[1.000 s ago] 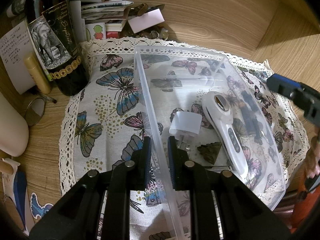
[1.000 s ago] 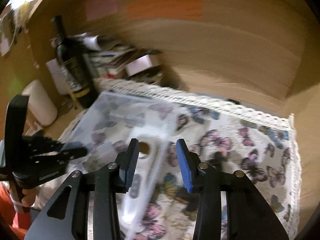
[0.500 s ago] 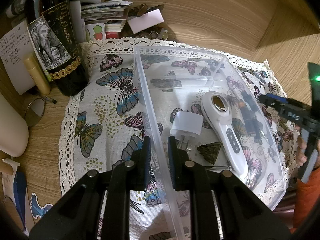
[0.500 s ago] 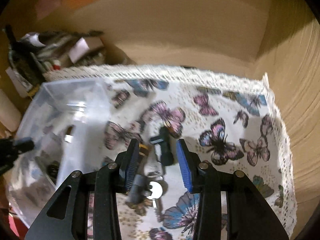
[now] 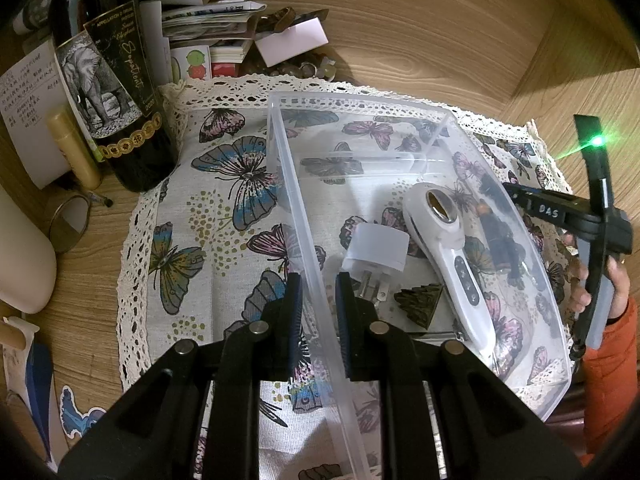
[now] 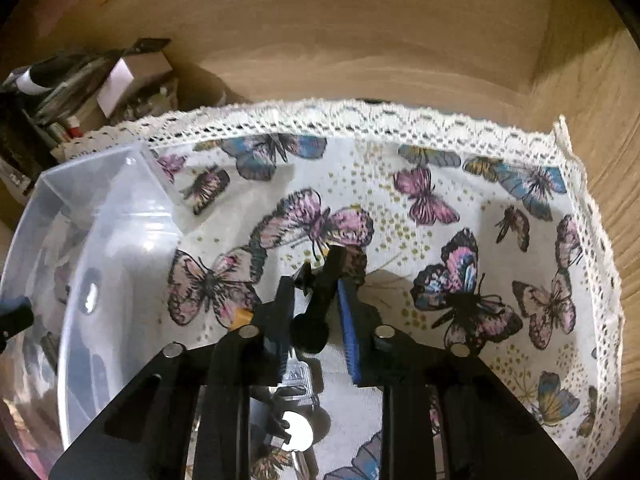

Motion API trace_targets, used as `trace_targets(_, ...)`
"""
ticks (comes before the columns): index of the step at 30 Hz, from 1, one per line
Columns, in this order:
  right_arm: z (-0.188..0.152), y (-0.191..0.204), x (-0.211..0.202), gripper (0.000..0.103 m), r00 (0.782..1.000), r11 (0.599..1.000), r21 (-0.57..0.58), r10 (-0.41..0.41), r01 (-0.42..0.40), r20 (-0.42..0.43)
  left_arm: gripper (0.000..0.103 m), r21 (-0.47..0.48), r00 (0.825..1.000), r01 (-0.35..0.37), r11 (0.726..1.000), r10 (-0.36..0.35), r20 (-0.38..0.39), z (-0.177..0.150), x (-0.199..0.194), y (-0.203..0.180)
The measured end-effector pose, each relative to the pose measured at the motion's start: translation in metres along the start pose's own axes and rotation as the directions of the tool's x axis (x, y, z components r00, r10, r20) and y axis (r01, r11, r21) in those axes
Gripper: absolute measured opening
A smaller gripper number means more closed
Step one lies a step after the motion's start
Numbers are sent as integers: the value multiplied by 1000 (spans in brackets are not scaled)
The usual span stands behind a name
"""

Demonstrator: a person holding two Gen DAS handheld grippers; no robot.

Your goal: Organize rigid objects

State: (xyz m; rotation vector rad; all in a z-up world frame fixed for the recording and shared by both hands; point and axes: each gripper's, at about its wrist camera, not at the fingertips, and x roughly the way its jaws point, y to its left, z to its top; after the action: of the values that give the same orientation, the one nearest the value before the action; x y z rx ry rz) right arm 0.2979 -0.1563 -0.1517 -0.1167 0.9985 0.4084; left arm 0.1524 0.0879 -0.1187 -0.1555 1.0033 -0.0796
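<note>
A clear plastic bin (image 5: 420,120) lies on the butterfly cloth (image 5: 224,200). In it are a white handheld device (image 5: 448,248), a white plug adapter (image 5: 376,250) and a small dark ridged piece (image 5: 420,300). My left gripper (image 5: 318,316) is shut on the bin's left wall. The bin also shows in the right wrist view (image 6: 92,240). My right gripper (image 6: 316,312) straddles a black key-like object (image 6: 320,300) lying on the cloth right of the bin; the jaws are close around it. A metal key bunch (image 6: 296,424) lies under the gripper.
A dark wine bottle (image 5: 112,92), a lip-balm tube (image 5: 74,148), papers and small clutter (image 5: 224,32) stand at the back left. A round mirror (image 5: 70,224) lies on the wooden surface. Wooden walls (image 6: 360,40) enclose the back and right.
My right gripper swung right from the bin, came down over the black object and narrowed its jaws around it. The left gripper has stayed on the bin wall.
</note>
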Motion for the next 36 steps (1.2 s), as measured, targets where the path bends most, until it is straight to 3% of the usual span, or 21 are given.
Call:
trace_targets(5, -2, 5, -26, 11, 998, 1000, -18, 20, -19, 62, 16, 0, 1000, 0, 1000, 0, 0, 0, 0, 0)
trace_targets(10, 0, 18, -40, 12, 994, 996, -79, -27, 36, 110, 16, 0, 1000, 0, 1000, 0, 0, 0, 0, 0)
trace_targets(12, 4, 17, -35, 21, 997, 998, -69, -8, 13, 72, 16, -1, 1000, 2, 1000, -2, 0, 0, 0, 0)
trace_targets(14, 8, 15, -23, 42, 998, 998, -59, -15, 19, 62, 16, 0, 1000, 0, 1000, 0, 0, 0, 0, 0)
trace_targets(15, 9, 13, -16, 45, 998, 998, -55, -29, 32, 57, 16, 0, 1000, 1, 1000, -1, 0, 0, 0, -1)
trace_targets(19, 6, 5, 12, 45, 1000, 1000, -16, -4, 3, -31, 16, 2, 1000, -1, 1000, 1, -1, 0, 0, -1)
trace_targets(22, 2, -3, 26, 26, 996, 999, 21, 34, -32, -87, 16, 3, 1000, -1, 1000, 1, -1, 0, 0, -1)
trace_targets(28, 5, 4, 0, 26, 999, 999, 4, 32, -32, -8, 16, 2, 1000, -1, 1000, 1, -1, 0, 0, 0)
trace_targets(36, 10, 32, -60, 26, 987, 993, -62, 105, -98, 123, 16, 6, 1000, -3, 1000, 3, -1, 1, 0, 0)
